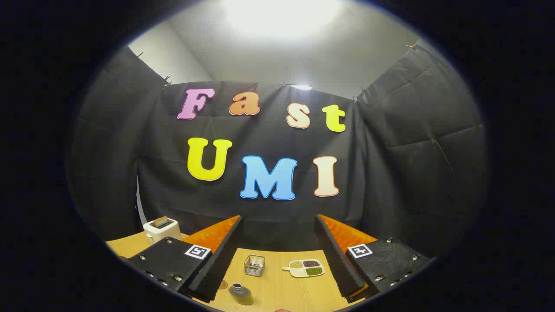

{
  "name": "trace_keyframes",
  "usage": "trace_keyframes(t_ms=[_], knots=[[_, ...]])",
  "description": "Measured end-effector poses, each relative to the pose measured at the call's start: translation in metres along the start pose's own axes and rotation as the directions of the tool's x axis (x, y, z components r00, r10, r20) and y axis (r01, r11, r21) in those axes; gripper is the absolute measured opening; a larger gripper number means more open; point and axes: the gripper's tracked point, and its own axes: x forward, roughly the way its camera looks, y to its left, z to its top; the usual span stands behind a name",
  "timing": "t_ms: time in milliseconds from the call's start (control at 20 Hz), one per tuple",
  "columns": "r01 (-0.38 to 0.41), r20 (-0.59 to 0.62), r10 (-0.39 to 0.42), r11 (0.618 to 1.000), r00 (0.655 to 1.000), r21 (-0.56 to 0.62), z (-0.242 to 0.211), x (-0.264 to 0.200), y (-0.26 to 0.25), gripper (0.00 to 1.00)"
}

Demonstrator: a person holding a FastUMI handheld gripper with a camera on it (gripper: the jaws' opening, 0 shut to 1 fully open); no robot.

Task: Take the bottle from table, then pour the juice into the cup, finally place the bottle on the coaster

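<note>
The claw is held above the wooden bench, its two fingers spread wide with nothing gripped between them. Through the gap between the fingers, the bench surface and the booth's black cloth wall are seen.

A dark, squat bottle with a narrow neck is seen standing upright on the bench, low between the fingers and nearer the left one. It is not touched by either finger. Just beside it, toward the left finger, a small round brownish disc is partly seen; whether it is the coaster cannot be told.

Beyond the bottle, a small wire basket is set on the bench. To its right, apart from it, a pale divided dish is laid, with three compartments filled with beige, dark brown and green grains.

Outside the left finger, a white toaster is noted at the bench's far side, with something brown standing in its slot.
</note>
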Motion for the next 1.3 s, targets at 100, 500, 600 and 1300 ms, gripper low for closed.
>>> trace_keyframes(t_ms=[100,500,600,1300], knots=[[0.003,-0.003,-0.003,1.0,1.0,0.017,-0.003,-0.001,0.002,0.99],[-0.017,0.0,0.017,1.0,1.0,0.022,-0.005,0.003,0.008,0.99],[-0.019,-0.004,0.019,1.0,1.0,0.022,-0.007,0.004,0.009,0.99],[-0.039,-0.054,0.045,0.994,0.998,0.1,-0.085,0.011,0.027,0.99]])
